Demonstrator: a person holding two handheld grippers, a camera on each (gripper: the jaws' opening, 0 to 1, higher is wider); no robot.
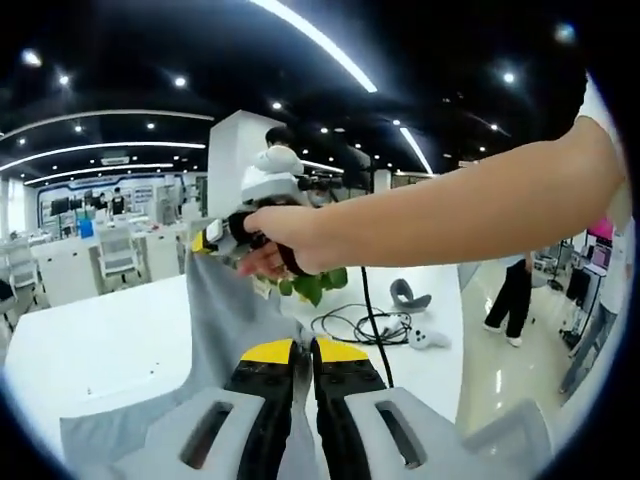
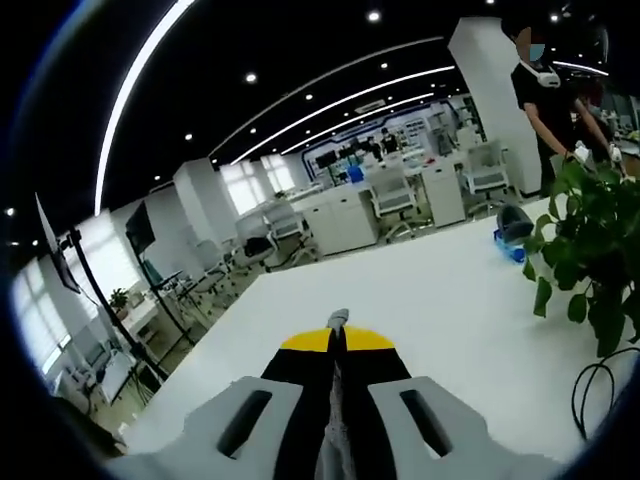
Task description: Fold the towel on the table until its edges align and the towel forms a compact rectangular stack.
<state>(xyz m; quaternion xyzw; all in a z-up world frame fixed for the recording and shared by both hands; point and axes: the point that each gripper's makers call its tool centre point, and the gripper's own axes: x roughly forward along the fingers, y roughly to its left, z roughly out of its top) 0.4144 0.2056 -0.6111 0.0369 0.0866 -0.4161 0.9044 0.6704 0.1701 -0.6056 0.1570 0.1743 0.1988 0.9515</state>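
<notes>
Left gripper: my grey two-jaw tool with black-and-yellow tips (image 1: pixel 303 352) is rising from the bottom centre of the left gripper view, jaws clenched on a fold of cloth.
Towel: the plain grey fabric towel (image 1: pixel 228 310) is hanging lifted off the table, stretching from my left jaws at the bottom centre up to my other gripper at centre left.
Right gripper: in the left gripper view my second tool (image 1: pixel 222 240) is sitting at centre left, held in my hand (image 1: pixel 290 240), and pinching the towel's upper edge; in the right gripper view its yellow-tipped jaws (image 2: pixel 336 340) are pressing together on a thin grey strip of the towel (image 2: pixel 338 318) at the bottom centre.
Table: the broad white tabletop (image 1: pixel 100 340) is lying below the towel, filling the lower left of the frame.
Plant: a green leafy houseplant (image 2: pixel 590 250) is standing at the right edge of the right gripper view.
Cables: black looped cords (image 1: pixel 362 322) are lying on the table right of centre.
Controller: a white handheld controller (image 1: pixel 430 338) is resting just beside the cords.
</notes>
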